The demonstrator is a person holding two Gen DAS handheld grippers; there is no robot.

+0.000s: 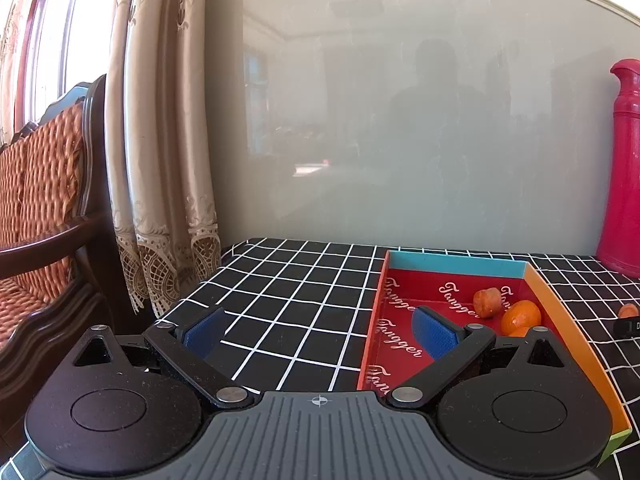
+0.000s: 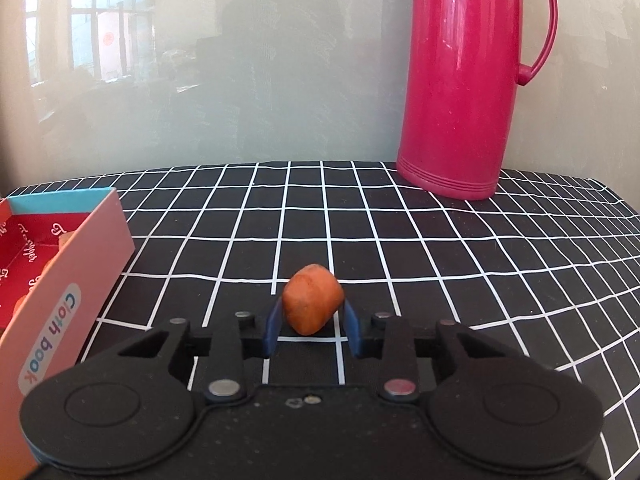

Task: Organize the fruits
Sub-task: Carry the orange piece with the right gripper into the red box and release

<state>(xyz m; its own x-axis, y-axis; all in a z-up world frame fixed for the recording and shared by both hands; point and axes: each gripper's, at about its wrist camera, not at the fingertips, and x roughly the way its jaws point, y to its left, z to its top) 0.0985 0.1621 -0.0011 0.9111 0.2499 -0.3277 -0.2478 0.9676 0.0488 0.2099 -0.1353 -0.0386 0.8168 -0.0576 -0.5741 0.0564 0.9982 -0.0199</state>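
The stubby orange fruit piece [image 2: 313, 305] is held between the 2 blue pads of the right gripper [image 2: 313, 326], whose jaws are closed in on its flanks with nothing else between them; it sits low over the black checked tablecloth [image 2: 400, 248], to the right of the open cardboard box [image 2: 80, 280], and whether it is touching the cloth cannot be told. A matte, slightly rough skin is seen on the piece, so it is judged to be light, firm and not slippery, though its rounded sides may let it roll in the pads if it is squeezed off-centre; the widest part is the place where hold is best taken, as it is taken here. The left gripper [image 1: 320, 330] is held wide open and empty, 1 pad over the box's red floor and the other left of the box above the cloth. Inside the box, near its orange right wall [image 1: 560, 320], another blunt orange piece [image 1: 487, 302] and a glossy kumquat-like fruit [image 1: 520, 316] are lying. A red thermos jug [image 2: 472, 80] is standing behind and to the right of the box.
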